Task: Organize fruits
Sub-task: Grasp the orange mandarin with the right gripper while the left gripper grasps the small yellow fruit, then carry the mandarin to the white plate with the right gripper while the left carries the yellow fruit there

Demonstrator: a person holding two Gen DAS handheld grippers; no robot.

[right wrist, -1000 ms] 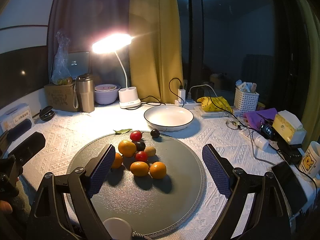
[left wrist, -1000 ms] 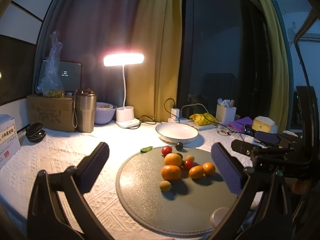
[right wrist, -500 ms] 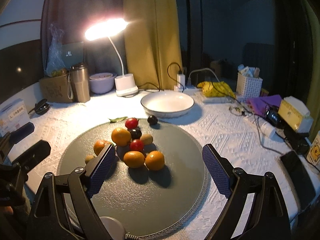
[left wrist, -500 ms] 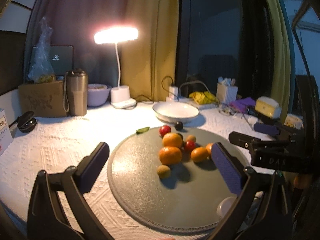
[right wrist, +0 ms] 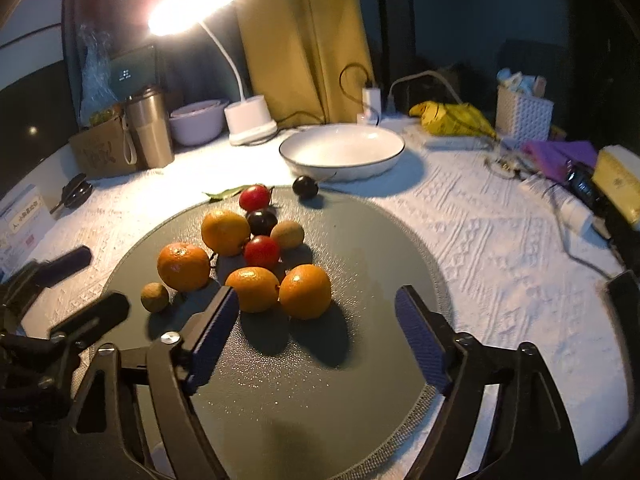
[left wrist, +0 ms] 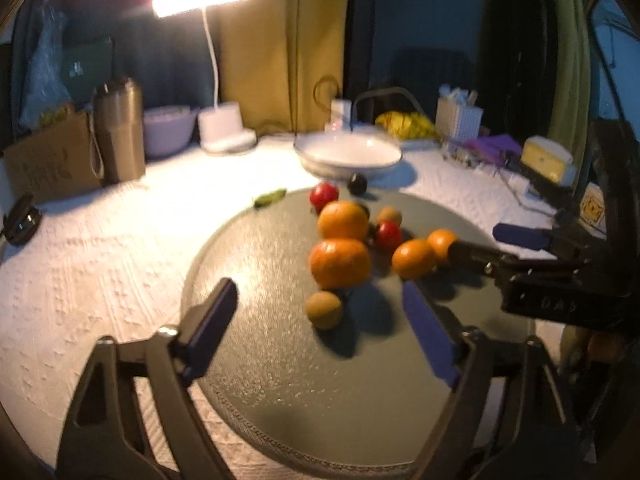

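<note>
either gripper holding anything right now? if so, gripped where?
Nothing held. Left gripper and right gripper are both empty, jaws closing above the mat, fruit untouched.

Behind your work area, you had a lit white desk lamp at the back of the white textured tablecloth. Left of it stood a pale lilac bowl, a steel tumbler and a brown cardboard box. At the right stood a white woven basket, near a crumpled yellow bag.
</note>
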